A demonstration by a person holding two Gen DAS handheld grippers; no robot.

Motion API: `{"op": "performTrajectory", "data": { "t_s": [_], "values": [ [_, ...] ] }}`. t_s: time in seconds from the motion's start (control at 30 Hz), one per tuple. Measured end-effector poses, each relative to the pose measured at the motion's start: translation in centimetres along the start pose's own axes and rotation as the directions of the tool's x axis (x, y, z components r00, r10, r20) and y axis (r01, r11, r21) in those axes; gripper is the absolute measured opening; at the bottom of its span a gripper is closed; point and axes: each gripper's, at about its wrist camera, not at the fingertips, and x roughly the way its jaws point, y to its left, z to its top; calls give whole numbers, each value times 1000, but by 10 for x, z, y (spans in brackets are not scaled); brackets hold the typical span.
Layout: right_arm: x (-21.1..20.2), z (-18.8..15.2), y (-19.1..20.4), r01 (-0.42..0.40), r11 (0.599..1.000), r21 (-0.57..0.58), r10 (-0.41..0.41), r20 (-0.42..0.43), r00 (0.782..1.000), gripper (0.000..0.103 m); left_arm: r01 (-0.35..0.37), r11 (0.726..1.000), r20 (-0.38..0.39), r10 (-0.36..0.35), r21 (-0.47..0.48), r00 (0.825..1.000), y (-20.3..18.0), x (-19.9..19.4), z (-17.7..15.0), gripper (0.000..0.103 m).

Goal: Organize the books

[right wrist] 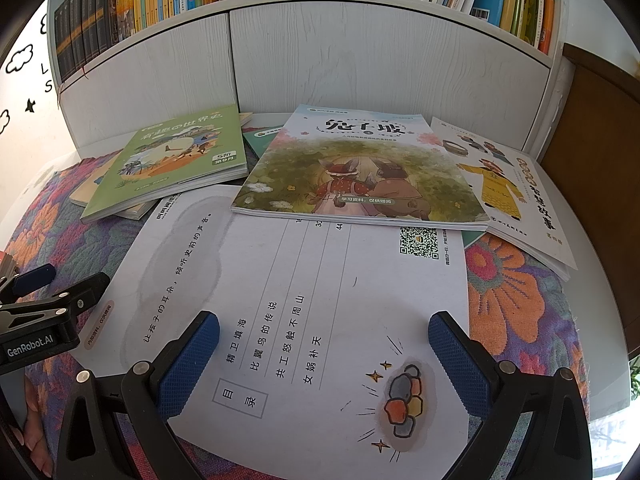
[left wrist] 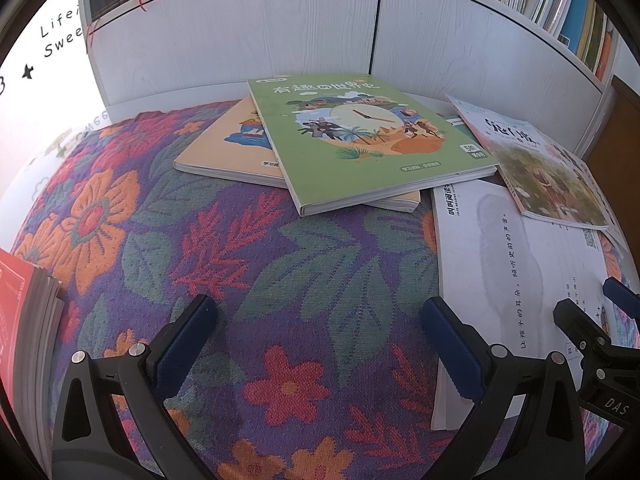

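White bookcase (right wrist: 384, 64) fills the upper frame in both views, its open shelf packed with upright spines. Below it, tabletop under a floral cloth (left wrist: 248, 280), books scattered flat, none shelved or squared yet.

White contents-page book (right wrist: 320, 300), largest, lies centre of the right wrist view, back cover up. Rabbit-cover book (right wrist: 360, 172) overlaps its far edge. A book with a yellow-robed figure (right wrist: 516, 192) sits partly under the rabbit one, right of frame. Green clock-cover book (left wrist: 360, 136) rests skewed on a tan book (left wrist: 224, 152), centre of the left wrist view. Red book stack (left wrist: 24, 320) at lower left edge.

Right gripper (right wrist: 324, 360): jaws wide open, empty, hovering over the white book's near half. Left gripper (left wrist: 320, 344): jaws wide open, empty, over bare cloth just left of the white book.

Judgement: early stage, picking not begun. Next move likely needs the rabbit book lifted clear first, or the white book's near edge pinched and slid out.
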Motion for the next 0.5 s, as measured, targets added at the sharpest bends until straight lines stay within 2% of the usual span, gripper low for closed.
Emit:
{"op": "performTrajectory", "data": {
  "t_s": [0.5],
  "values": [
    [0,0,0,0,1000,0,0,0,1000,103,4,1000,-1,-4,1,1000,2,-1,-1,102]
  ]
}}
